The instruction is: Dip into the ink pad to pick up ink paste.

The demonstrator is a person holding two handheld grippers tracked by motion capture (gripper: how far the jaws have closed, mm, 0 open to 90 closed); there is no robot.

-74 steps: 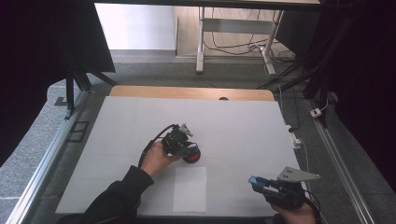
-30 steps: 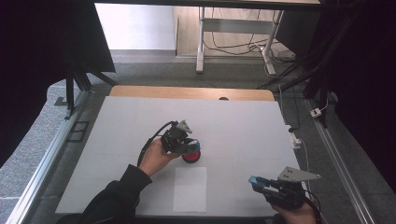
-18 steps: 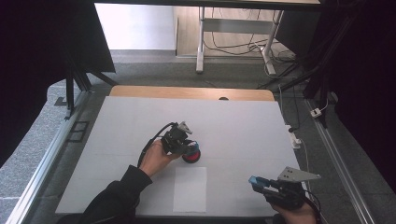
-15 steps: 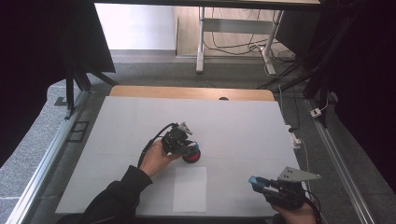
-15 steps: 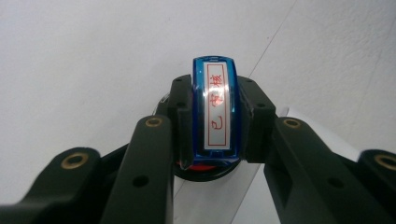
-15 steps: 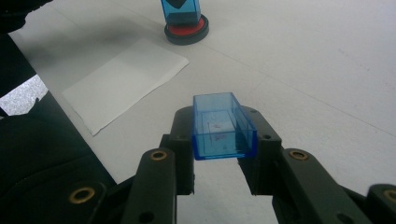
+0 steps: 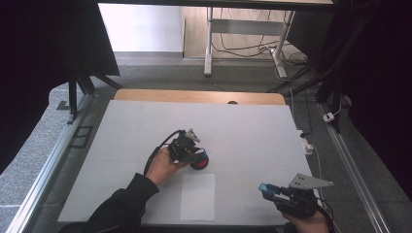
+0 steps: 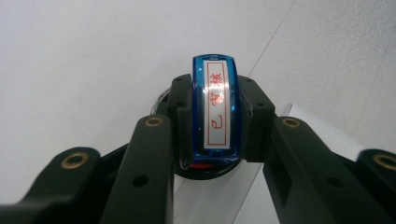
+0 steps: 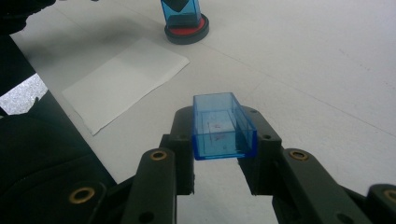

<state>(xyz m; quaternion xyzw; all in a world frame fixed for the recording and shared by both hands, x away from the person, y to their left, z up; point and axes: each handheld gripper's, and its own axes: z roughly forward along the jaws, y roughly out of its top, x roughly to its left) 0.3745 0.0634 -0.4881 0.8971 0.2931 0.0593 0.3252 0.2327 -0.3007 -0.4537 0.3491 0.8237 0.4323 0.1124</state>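
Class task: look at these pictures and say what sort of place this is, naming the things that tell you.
Probably a lab or workshop recording bench, not a home: a table covered in plain white sheeting, black curtains around it, metal rails along its sides, and loose cables on the floor behind.

White table top (image 7: 252, 131) with a wooden strip (image 7: 194, 96) along its far edge. Metal rails (image 7: 46, 170) on both sides, grey carpet (image 7: 160, 73) beyond, desk legs (image 7: 210, 43) and cables (image 7: 233, 46) far back.
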